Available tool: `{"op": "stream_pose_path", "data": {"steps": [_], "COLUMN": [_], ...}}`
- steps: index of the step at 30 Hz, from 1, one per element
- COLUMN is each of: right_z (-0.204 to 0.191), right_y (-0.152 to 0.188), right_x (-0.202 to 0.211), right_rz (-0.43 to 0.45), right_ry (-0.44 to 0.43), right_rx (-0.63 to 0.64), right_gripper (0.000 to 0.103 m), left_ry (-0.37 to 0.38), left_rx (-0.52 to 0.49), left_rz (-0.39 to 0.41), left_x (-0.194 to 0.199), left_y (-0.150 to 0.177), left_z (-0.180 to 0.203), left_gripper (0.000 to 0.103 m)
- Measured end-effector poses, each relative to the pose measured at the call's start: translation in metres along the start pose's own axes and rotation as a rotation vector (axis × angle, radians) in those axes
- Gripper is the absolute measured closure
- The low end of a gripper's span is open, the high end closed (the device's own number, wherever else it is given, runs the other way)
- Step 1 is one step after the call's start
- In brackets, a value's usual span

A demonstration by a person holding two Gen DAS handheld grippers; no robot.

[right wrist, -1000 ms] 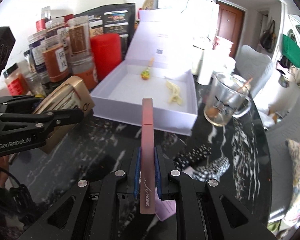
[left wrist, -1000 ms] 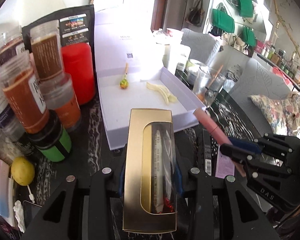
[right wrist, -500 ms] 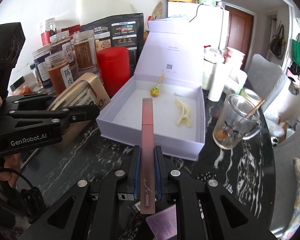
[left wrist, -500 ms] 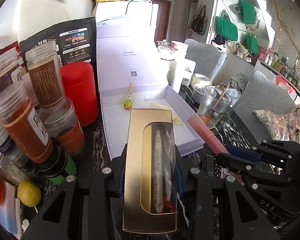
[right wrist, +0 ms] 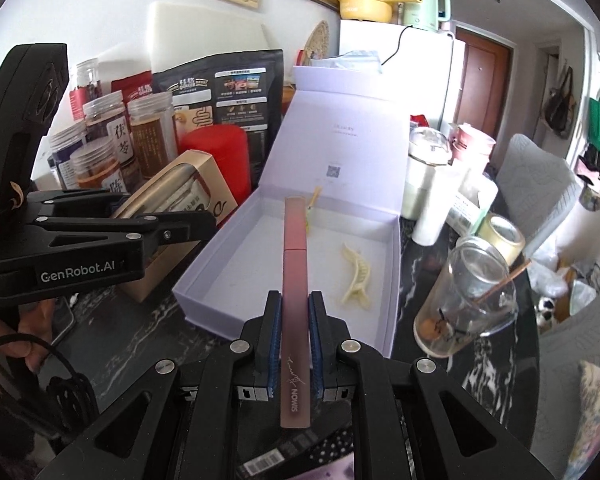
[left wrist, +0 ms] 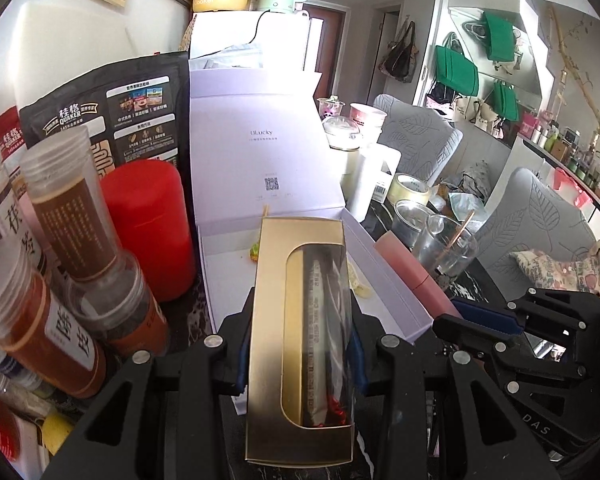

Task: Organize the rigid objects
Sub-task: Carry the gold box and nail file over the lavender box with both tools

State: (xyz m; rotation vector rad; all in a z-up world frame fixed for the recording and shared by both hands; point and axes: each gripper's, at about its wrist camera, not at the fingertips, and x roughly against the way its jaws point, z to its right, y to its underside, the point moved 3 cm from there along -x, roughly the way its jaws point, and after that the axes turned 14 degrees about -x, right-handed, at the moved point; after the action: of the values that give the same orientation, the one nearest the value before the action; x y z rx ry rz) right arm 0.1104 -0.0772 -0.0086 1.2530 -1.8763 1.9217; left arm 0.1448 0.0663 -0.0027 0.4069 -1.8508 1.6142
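Dark tabletop (right wrist: 140,320) dropped away; white box (right wrist: 204,292) now nearer both loads.

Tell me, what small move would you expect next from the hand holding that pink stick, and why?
Probably a short push forward and down, then letting go. The right gripper is shut on the pink stick, whose tip already hangs over the open white box, which holds only a lollipop and a hair claw.

hair clip (right wrist: 355,280) in open box (right wrist: 204,286), jars (right wrist: 100,168) left, glass (right wrist: 472,292) right, perhaps touching
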Motion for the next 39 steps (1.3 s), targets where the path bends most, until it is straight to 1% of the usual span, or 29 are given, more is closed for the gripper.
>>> {"op": "stream_pose_path", "data": {"steps": [10,14,19,25,33,39], "right_z": [0.006,0.012,0.018,0.026,0.038,0.045], "right_y": [-0.026,-0.034,-0.043,-0.05,-0.056,-0.058], "right_x": [-0.015,-0.021,-0.031,-0.045,-0.066,-0.083], "right_rz": [0.0,0.006,0.006,0.002,-0.011,-0.026], "right_ry": [0.0,0.005,0.008,0.014,0.039,0.055], "right_rx": [-0.001,-0.01,-0.026,-0.048,-0.081,-0.093], "right_gripper": [0.09,0.09,0.09,0.09,0.09,0.09], "left_ry": [-0.014,-0.007,0.021,0.016,0.004,0.013], "left_rx": [-0.019,-0.022,-0.016,-0.022,-0.032,-0.023], "left_rz": [-0.013,-0.021,-0.036,-0.042,-0.072,-0.123], "left_x": [-0.024,-0.035,-0.051,-0.069,-0.093,-0.113], "left_y": [-0.027,-0.032,-0.038,-0.047,-0.05,-0.042], "left_z": [-0.011,-0.013,-0.014,-0.016,-0.026,-0.033], "left_gripper": [0.066,0.066,0.066,0.066,0.066,0.066]}}
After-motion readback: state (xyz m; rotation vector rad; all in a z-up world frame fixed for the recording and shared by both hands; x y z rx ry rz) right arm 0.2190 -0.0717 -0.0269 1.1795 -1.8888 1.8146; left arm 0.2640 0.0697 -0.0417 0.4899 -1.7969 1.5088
